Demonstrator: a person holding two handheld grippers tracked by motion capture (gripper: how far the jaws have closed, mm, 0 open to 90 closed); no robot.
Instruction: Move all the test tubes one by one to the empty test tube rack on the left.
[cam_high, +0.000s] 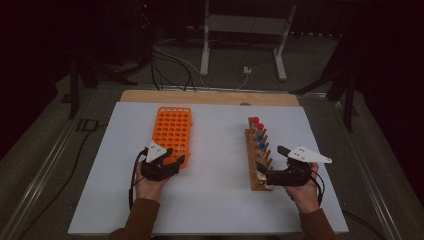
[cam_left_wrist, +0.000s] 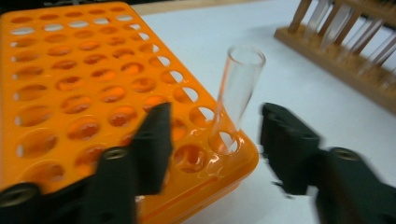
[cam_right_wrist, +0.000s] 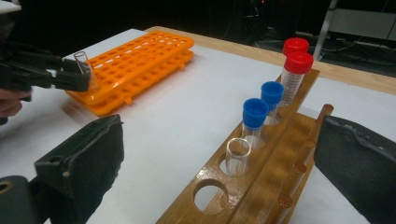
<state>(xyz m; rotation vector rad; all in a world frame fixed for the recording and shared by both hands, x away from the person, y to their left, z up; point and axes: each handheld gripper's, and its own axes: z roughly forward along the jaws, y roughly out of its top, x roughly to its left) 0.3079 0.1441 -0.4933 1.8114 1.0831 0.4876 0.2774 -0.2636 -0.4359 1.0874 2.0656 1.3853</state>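
Left gripper (cam_left_wrist: 212, 140) stands with its jaws apart, one on each side of the clear tube (cam_left_wrist: 237, 88) and neither pad touching the glass. That tube sits in a corner hole of the orange rack (cam_left_wrist: 70, 84), at the rack's near end, leaning a little off upright. It's plain, see-through and open-mouthed with no cap, and I can't make out anything inside it. All the other holes of the orange rack that I can see are vacant.

Over to the right gripper (cam_right_wrist: 219, 172), jaws spread wide around the near end of the wooden rack (cam_right_wrist: 261, 186), gripping nothing. In that rack, counting from the near end: one vacant hole, then an uncapped clear tube (cam_right_wrist: 238, 156), then two blue-capped tubes (cam_right_wrist: 255, 119), and at the far end two red-capped tubes (cam_right_wrist: 296, 70). From the high view, the orange rack lies left of centre on the white table top (cam_high: 215, 165) and the wooden rack (cam_high: 257, 155) to the right, well apart, each with a hand at its near end
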